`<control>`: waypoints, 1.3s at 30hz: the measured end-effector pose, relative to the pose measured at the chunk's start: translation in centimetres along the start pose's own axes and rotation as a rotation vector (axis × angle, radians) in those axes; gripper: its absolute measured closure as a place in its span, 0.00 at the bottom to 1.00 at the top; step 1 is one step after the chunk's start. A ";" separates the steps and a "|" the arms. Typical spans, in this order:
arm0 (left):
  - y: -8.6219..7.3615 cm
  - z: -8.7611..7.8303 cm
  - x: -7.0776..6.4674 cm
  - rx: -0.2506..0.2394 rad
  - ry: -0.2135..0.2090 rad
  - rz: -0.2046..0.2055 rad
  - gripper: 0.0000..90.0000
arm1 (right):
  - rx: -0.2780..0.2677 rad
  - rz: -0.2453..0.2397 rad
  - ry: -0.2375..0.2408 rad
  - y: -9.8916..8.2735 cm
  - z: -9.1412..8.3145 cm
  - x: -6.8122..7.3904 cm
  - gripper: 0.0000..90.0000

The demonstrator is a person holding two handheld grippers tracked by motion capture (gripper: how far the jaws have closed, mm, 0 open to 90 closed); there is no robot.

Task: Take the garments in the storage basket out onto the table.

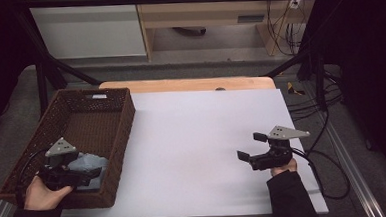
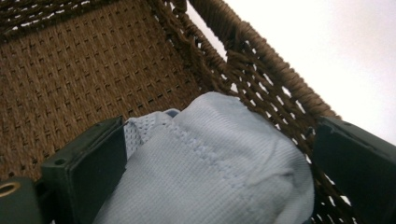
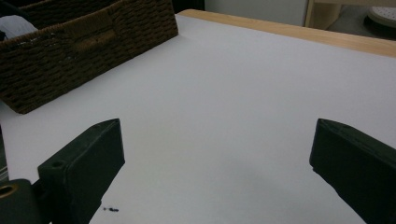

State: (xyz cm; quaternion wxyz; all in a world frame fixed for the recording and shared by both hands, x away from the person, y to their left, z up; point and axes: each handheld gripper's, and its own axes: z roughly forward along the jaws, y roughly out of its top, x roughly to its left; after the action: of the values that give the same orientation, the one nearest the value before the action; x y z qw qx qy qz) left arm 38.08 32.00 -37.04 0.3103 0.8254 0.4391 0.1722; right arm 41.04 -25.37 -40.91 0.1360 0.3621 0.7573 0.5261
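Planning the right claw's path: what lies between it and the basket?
Bare white tabletop between right claw and basket, per the high view.

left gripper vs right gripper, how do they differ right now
The left gripper sits inside the brown wicker basket, while the right gripper is over the bare white table. The left gripper has a pale blue cloth between its jaws; the right gripper has nothing between its jaws. Both have black jaws spread wide, a grey three-cornered plate on top, and a hand holding them.
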 end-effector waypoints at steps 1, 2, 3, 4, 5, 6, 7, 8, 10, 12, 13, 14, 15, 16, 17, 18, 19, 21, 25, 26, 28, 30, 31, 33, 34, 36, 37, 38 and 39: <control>0.0 0.1 0.0 0.006 0.005 -0.001 0.04 | 0.000 0.000 0.000 0.0 0.0 0.0 0.04; 0.0 0.1 0.0 0.012 0.007 0.001 0.04 | 0.000 0.000 0.000 0.0 0.0 0.0 0.04; 0.0 0.1 0.0 0.014 0.007 0.001 0.05 | 0.000 0.001 0.000 0.0 0.0 0.0 0.04; 0.0 0.1 0.0 0.017 0.006 0.001 0.05 | 0.000 0.001 0.000 0.0 0.0 0.0 0.04; 0.0 0.2 0.0 0.020 0.008 0.001 0.05 | 0.001 -0.001 0.000 0.0 0.0 0.0 0.04; 0.0 0.2 0.0 0.025 0.009 0.000 0.06 | 0.001 -0.001 -0.001 0.0 0.0 0.0 0.04; 0.0 0.2 0.0 0.028 0.009 0.000 0.06 | 0.001 0.000 -0.001 0.0 0.0 0.0 0.04; 0.0 0.2 0.0 0.028 0.009 0.000 0.06 | 0.001 0.001 0.000 0.0 0.0 0.0 0.04; 0.0 0.2 0.1 0.032 0.005 0.001 0.07 | 0.002 -0.001 0.000 0.0 0.0 0.0 0.04; 0.0 0.3 0.1 0.040 0.001 -0.003 0.08 | 0.003 0.001 0.000 0.0 0.0 0.0 0.04; 0.0 0.3 0.1 0.048 -0.004 -0.007 0.09 | 0.002 0.001 0.000 0.0 0.0 0.0 0.04; 0.0 0.4 0.1 0.052 -0.006 -0.009 0.09 | 0.002 0.000 -0.001 0.0 0.0 0.0 0.04; 0.0 0.4 0.1 0.052 -0.006 -0.009 0.10 | 0.003 0.000 -0.001 0.0 0.0 0.0 0.04; 0.0 0.4 0.1 0.056 -0.009 -0.010 0.11 | 0.003 0.003 0.000 0.0 0.0 0.0 0.04; 0.0 0.4 0.1 0.057 -0.008 -0.012 0.11 | 0.002 0.003 -0.001 0.0 0.0 0.0 0.04; 0.0 0.5 0.1 0.061 -0.008 -0.012 0.12 | 0.002 0.003 -0.001 0.0 0.0 0.0 0.04; 0.0 0.5 0.1 0.071 -0.017 -0.012 0.14 | 0.002 0.003 -0.001 0.0 0.0 0.0 0.04; 0.0 0.5 0.1 0.076 -0.025 -0.015 0.16 | 0.003 0.001 -0.001 0.0 0.0 0.0 0.04; 0.0 0.6 0.2 0.085 -0.045 -0.031 0.23 | 0.003 0.000 -0.002 0.0 0.0 0.0 0.04; 0.0 0.6 0.3 0.087 -0.050 -0.031 0.25 | 0.003 0.000 -0.002 0.0 0.0 0.0 0.04; 0.0 0.6 0.3 0.092 -0.057 -0.036 0.28 | 0.004 -0.001 -0.003 0.0 0.0 0.0 0.04; 0.0 0.5 0.3 0.095 -0.060 -0.038 0.31 | 0.004 -0.001 -0.004 0.0 0.0 0.0 0.04; 0.0 0.5 0.3 0.095 -0.058 -0.038 0.32 | 0.005 0.000 -0.003 0.0 0.0 0.0 0.04; 0.0 0.6 0.3 0.099 -0.060 -0.039 0.36 | 0.005 -0.002 -0.004 0.0 0.1 0.0 0.04; 0.0 0.5 0.3 0.101 -0.063 -0.039 0.37 | 0.005 -0.001 -0.005 0.0 0.1 -0.1 0.04; 0.0 0.6 0.3 0.101 -0.064 -0.040 0.40 | 0.004 0.000 -0.003 0.0 0.0 0.0 0.04; 0.0 0.6 0.4 0.102 -0.067 -0.042 0.42 | 0.005 0.000 -0.003 0.0 0.0 0.0 0.04; 0.0 0.6 0.4 0.103 -0.070 -0.044 0.43 | 0.004 0.000 -0.004 0.0 0.0 0.0 0.04; 0.0 0.5 0.4 0.106 -0.073 -0.045 0.44 | 0.004 -0.001 -0.004 0.0 0.1 -0.1 0.04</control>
State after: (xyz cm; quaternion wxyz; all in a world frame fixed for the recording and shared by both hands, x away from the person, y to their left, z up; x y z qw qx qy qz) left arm 38.59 32.15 -37.46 0.2856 0.8363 0.4544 0.1116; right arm 41.11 -25.38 -40.96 0.1372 0.3631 0.7582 0.5239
